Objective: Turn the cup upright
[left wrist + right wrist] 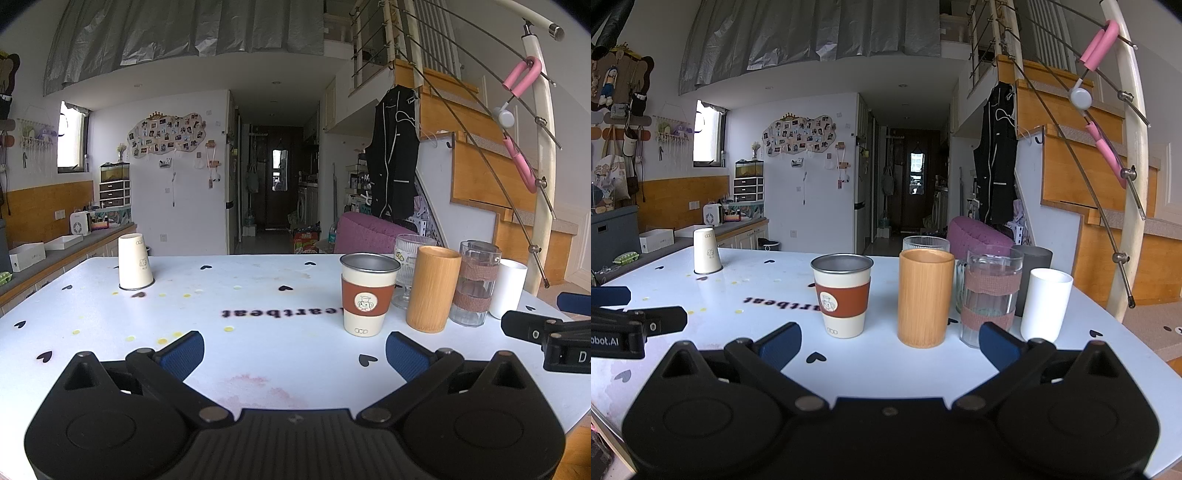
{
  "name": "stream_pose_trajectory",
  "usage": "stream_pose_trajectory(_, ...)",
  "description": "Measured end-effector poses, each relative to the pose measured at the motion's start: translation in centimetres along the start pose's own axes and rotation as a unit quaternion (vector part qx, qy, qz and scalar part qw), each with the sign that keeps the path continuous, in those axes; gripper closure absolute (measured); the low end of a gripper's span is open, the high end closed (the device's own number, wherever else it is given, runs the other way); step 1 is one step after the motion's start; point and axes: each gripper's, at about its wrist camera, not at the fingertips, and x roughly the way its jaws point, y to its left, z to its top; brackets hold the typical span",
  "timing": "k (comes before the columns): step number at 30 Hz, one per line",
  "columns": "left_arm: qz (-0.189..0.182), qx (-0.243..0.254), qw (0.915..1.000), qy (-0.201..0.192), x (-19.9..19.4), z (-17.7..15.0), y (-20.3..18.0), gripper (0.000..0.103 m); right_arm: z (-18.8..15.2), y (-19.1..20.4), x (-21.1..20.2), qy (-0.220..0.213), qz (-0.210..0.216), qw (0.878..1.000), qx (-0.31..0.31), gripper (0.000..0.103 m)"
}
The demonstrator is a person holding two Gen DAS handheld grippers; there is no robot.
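Note:
A cream cup (135, 261) stands upside down, mouth on the table, at the far left; it also shows in the right wrist view (706, 251). My left gripper (294, 350) is open and empty, low over the near table, well short of that cup. My right gripper (890, 345) is open and empty, just in front of a row of upright cups. A cream cup with a brown sleeve (367, 294) stands upright; it also shows in the right wrist view (842, 295).
Beside the sleeved cup stand a bamboo cup (925, 297), a clear glass with bands (991, 295), a white cup (1047, 304), a grey cup (1034, 273) and a ribbed glass (925, 243). The white table (258, 362) has heart prints. A stair railing (1126, 166) stands at right.

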Motion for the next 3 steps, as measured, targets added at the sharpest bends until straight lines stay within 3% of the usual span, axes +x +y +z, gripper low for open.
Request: stream_pose_trajectory(3, 0.001, 0.000, 1.0000, 0.000, 0.00, 0.00, 0.00, 0.000, 0.01, 0.00, -0.02, 0.000, 0.000, 1.000, 0.000, 0.000)
